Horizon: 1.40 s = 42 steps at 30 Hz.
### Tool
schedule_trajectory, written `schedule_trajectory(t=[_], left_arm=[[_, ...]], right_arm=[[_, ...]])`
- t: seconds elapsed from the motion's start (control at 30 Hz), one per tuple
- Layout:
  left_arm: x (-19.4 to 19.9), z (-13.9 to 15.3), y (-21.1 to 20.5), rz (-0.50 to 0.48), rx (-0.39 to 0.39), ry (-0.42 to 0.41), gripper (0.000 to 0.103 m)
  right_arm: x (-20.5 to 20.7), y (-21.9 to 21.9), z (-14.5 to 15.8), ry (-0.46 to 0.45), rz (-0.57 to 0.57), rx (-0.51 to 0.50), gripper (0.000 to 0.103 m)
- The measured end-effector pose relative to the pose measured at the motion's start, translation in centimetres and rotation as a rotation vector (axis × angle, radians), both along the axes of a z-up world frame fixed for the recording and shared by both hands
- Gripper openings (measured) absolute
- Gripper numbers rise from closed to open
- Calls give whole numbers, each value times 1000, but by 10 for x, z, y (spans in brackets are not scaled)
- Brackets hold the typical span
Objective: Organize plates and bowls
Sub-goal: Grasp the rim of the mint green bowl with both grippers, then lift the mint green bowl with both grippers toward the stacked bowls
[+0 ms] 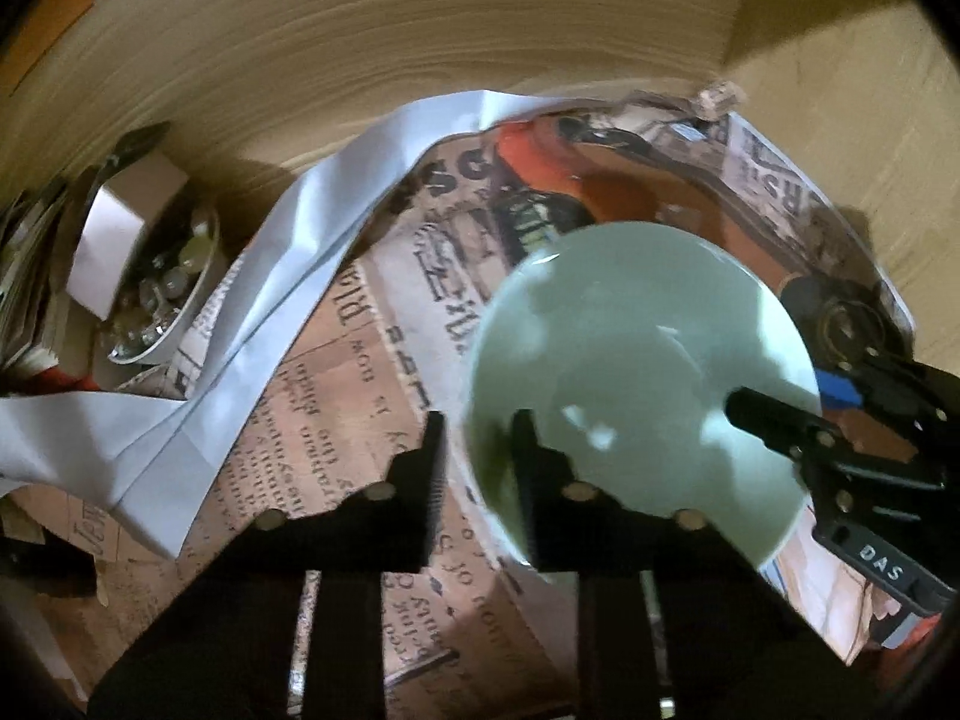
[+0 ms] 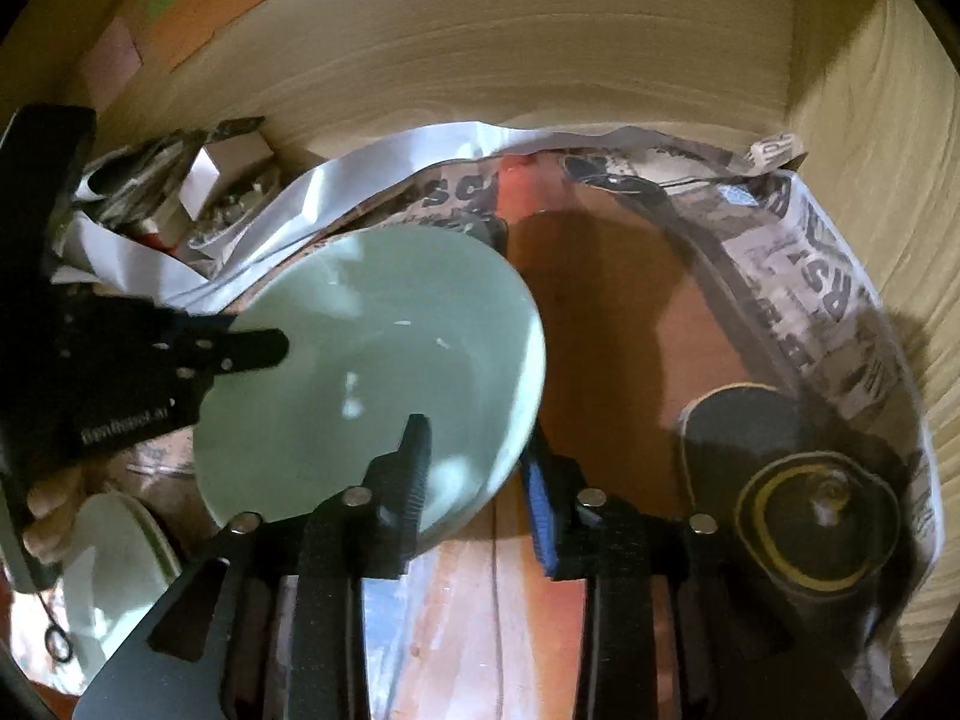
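Left gripper: clamped on pale green bowl rim.
Right gripper: clamped on opposite rim.
Bowl: opening faces upward, slightly tilted.
Surface: newspaper.

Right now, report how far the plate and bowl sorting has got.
Done: nothing visibly stacked yet. In hand: the pale green bowl, rim pinched by both the left gripper and right gripper above the newspaper. Left: setting it down; a second pale green dish waits at lower left.
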<state>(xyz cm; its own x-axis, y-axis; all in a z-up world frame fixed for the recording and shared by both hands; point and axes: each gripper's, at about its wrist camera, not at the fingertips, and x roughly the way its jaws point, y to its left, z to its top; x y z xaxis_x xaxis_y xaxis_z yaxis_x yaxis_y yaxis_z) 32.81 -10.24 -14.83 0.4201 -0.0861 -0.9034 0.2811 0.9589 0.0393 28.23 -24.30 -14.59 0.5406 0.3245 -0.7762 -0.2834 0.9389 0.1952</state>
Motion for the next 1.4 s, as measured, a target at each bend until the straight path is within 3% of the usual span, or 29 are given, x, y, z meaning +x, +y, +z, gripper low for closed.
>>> schedule_trajectory(t=[0.27,0.57,0.63,0.7,0.8,0.9,1.0,1.07,1.13,1.23,1.4], left_arm=[[-9,13,6,11,-8,-7,14],[-44,59,25,25,-41,-141,14],[-57,73,28,0,-71,-187,4],[-75,89,26,-47,-115,-209,3],[-102,105,13,-85,-79,-287,3],[-104,103,16,-72,-51,-298,4],[-93,92,31,-23,-70,-252,4],[-83,83,39,6,-38,-236,4],[-76,75,42,17,-10,-221,5],[-61,61,45,29,-30,-163,10],[-49,46,45,40,-34,-121,42]], right_arm=[[-16,-2,15,-51,-30,32,14],[-45,12,48,-177,-26,34,12],[-53,19,57,-187,31,72,10],[-68,38,67,-255,32,-6,10],[-76,55,68,-330,4,-131,10],[-63,42,60,-299,-61,-126,10],[-51,21,46,-227,-116,-84,10],[-46,10,37,-181,-142,-56,13],[-40,-1,27,-131,-141,-8,12],[-37,-5,19,-102,-139,16,12],[-35,-10,16,-73,-128,43,18]])
